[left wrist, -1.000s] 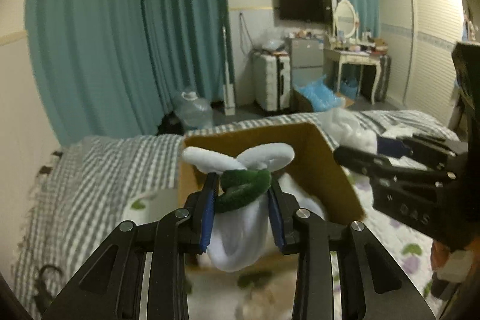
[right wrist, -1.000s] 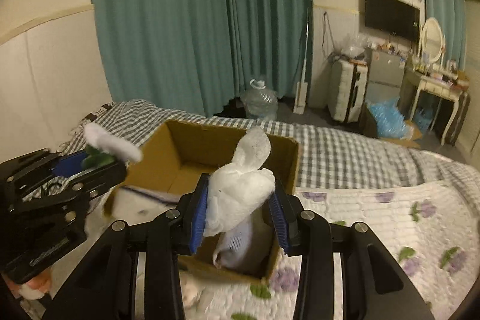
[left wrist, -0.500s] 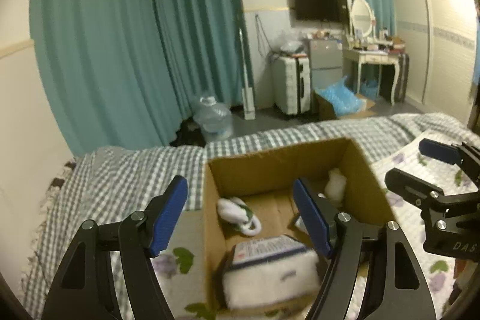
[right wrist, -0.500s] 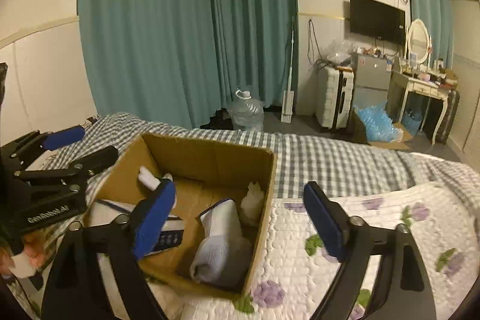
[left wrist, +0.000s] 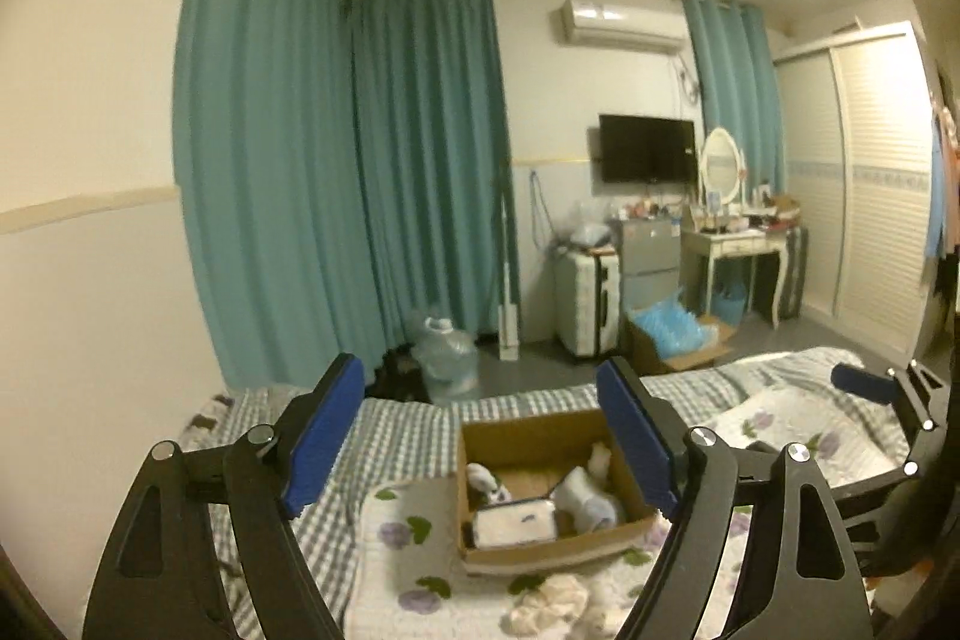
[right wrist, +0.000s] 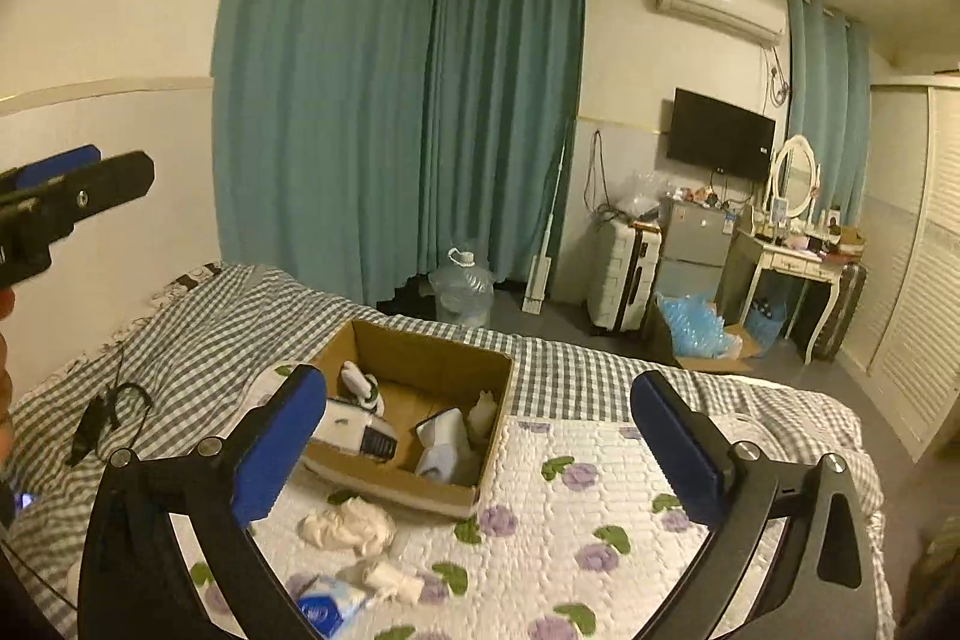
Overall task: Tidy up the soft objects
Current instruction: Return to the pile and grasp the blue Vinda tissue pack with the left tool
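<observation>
An open cardboard box (left wrist: 552, 550) stands on the bed. It holds a white sock with a green band (left wrist: 486, 478), a white pack (left wrist: 516, 520) and a white-grey sock (left wrist: 585, 496). My left gripper (left wrist: 480, 436) hangs well above and behind the box, its jaws opening with nothing between them. My right gripper (right wrist: 477, 436) is likewise raised over the box (right wrist: 438, 358), its jaws opening wide and empty. Each gripper shows at the edge of the other's view. A cream cloth (right wrist: 348, 520), a small white roll (right wrist: 393, 577) and a blue-white pack (right wrist: 327, 607) lie on the quilt before the box.
The bed has a grey checked blanket (right wrist: 228, 334) and a flowered white quilt (right wrist: 600, 490). A black cable (right wrist: 102, 412) lies on the blanket at left. Beyond the bed stand a water jug (right wrist: 462, 286), a suitcase (right wrist: 624, 280), a dressing table (right wrist: 792, 256) and a wardrobe (left wrist: 870, 196).
Both grippers opened and let go of their socks, which now lie in the box. Both have risen and drawn back from the box, so it looks smaller.
</observation>
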`<state>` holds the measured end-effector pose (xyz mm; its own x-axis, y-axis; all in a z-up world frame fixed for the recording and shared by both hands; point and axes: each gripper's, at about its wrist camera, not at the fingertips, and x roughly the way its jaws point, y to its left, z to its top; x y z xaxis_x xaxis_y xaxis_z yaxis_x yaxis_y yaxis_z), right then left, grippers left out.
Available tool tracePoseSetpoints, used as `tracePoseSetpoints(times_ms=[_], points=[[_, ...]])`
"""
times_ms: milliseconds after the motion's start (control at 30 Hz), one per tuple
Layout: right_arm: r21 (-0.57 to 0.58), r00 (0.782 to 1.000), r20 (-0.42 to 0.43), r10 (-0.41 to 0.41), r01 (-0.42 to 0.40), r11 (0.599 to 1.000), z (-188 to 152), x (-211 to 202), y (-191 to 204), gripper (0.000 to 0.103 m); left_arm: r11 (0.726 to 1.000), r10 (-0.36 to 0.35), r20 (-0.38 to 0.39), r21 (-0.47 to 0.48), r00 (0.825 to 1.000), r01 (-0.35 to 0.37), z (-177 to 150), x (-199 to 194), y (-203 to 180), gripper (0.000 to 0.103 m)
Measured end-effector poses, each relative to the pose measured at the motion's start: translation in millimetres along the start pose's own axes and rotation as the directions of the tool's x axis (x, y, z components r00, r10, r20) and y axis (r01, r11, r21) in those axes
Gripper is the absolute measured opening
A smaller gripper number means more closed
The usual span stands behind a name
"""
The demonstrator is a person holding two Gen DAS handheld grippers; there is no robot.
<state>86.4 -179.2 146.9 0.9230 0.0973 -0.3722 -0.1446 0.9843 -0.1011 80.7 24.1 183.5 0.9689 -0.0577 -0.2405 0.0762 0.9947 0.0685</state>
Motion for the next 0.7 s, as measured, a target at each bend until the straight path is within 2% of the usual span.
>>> tracePoseSetpoints(times_ms=[133,233,333,467,567,633,700], points=[[-0.008,1.0,0.014,0.015,-0.015,1.0,-11,-33,-2,0.102,0.996,0.078,-0.041,0.038,0.996,-0.076,-9,-18,-7,0.081],[-0.014,0.999,0.007,0.038,-0.038,0.999,-20,-46,-1,0.102,0.999,0.048,-0.089,-0.001,0.995,-0.049,-30,-21,-16,0.081],[-0.032,0.999,-0.011,0.051,-0.051,0.998,-32,-44,0,0.102,0.997,0.005,-0.172,-0.072,0.985,-0.018,-55,-13,-21,0.081],[-0.064,0.994,-0.076,0.074,-0.079,0.995,-64,-23,7,0.102,0.991,0.001,-0.291,-0.125,0.957,-0.039,-96,10,-30,0.081],[-0.057,0.989,-0.126,0.079,-0.087,0.995,-86,1,6,0.102,0.993,0.015,-0.344,-0.108,0.939,-0.056,-124,24,-42,0.081],[-0.036,0.981,-0.168,0.102,-0.11,0.993,-101,24,3,0.102,0.992,0.029,-0.391,-0.101,0.92,-0.075,-150,29,-49,0.081],[-0.019,0.974,-0.194,0.113,-0.119,0.993,-113,42,0,0.102,0.991,0.02,-0.453,-0.108,0.891,-0.078,-177,37,-55,0.081]])
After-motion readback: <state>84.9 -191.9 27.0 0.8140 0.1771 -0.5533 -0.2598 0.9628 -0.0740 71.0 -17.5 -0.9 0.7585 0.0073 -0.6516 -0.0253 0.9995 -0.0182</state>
